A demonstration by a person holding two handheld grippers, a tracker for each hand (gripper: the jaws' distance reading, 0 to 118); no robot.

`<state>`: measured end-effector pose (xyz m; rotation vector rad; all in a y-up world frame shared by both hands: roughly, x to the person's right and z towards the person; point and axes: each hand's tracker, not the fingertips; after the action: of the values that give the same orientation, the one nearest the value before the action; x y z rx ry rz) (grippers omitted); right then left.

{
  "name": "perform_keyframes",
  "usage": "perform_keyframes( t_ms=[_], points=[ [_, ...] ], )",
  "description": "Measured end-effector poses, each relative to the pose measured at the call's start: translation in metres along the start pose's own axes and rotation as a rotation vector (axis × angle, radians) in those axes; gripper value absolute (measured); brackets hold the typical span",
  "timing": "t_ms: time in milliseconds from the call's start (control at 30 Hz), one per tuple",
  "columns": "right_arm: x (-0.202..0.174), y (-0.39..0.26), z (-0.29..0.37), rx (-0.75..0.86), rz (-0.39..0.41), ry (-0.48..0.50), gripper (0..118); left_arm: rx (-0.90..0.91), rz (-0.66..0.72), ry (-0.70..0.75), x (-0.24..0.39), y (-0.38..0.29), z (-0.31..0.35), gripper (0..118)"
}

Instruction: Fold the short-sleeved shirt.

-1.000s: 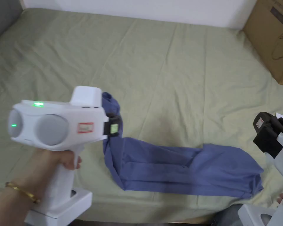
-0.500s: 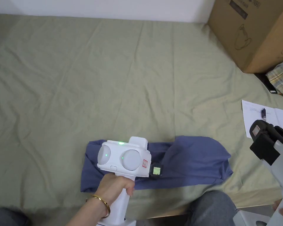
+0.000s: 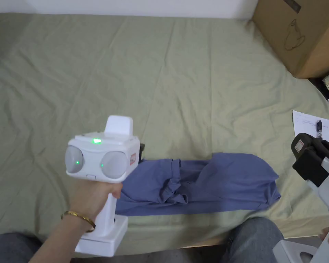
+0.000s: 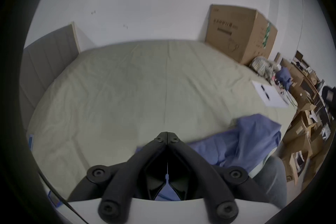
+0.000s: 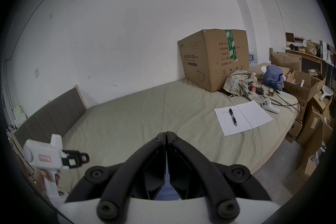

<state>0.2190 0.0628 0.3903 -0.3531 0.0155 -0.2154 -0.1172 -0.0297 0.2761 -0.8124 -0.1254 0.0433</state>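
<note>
1. The blue shirt (image 3: 208, 183) lies on the bed (image 3: 181, 85), close to the bed's near edge. It is folded into a long band that runs along that edge. The middle of it is bunched up and wrinkled.
2. The left claw (image 4: 167, 137) is pressed all the way together, and its tips touch. Nothing is between the tips.
3. In the head view the left claw (image 3: 141, 150) is up above the bed, at the left end of the shirt. A hand (image 3: 92, 195) with a gold bracelet (image 3: 77, 219) holds its white handle. A green light glows on top.
4. In the left gripper view the shirt (image 4: 241, 138) lies below and to the right of the tips. A little blue cloth also shows low down behind the jaws.
5. The right claw (image 5: 166, 134) is pressed together too, with nothing between its tips. It points over the bed toward the wall.
6. In the head view the right claw (image 3: 311, 161) is past the right end of the shirt, near the bed's near right corner, and apart from the cloth.
7. A brown box (image 5: 214, 60) stands at the far right corner of the bed. Beside it lies a checked cloth (image 5: 240, 85).
8. An open notebook (image 5: 243, 117) with a pen (image 5: 232, 117) on it lies near the bed's right edge.
9. The person's knees in jeans (image 3: 256, 239) show at the near edge.
</note>
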Motion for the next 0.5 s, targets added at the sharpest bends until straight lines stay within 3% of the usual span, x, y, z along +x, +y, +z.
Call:
perform_keyframes(
  t_ms=[67, 267, 400, 500],
  points=[
    [0.001, -0.001, -0.002, -0.005, -0.001, 0.005, 0, -0.083, 0.023, -0.073, 0.016, -0.023, -0.014, 0],
    [0.012, -0.003, -0.004, -0.028, -0.006, -0.011, 0, -0.2, -0.113, -0.173, 0.09, -0.075, -0.038, 0],
    [0.021, -0.003, -0.002, -0.036, -0.005, -0.027, 0, -0.134, -0.312, -0.14, 0.128, -0.086, -0.034, 0],
    [0.022, -0.001, -0.002, -0.04, 0.003, -0.03, 0, -0.175, -0.297, -0.314, 0.141, -0.085, -0.035, 0]
  ],
)
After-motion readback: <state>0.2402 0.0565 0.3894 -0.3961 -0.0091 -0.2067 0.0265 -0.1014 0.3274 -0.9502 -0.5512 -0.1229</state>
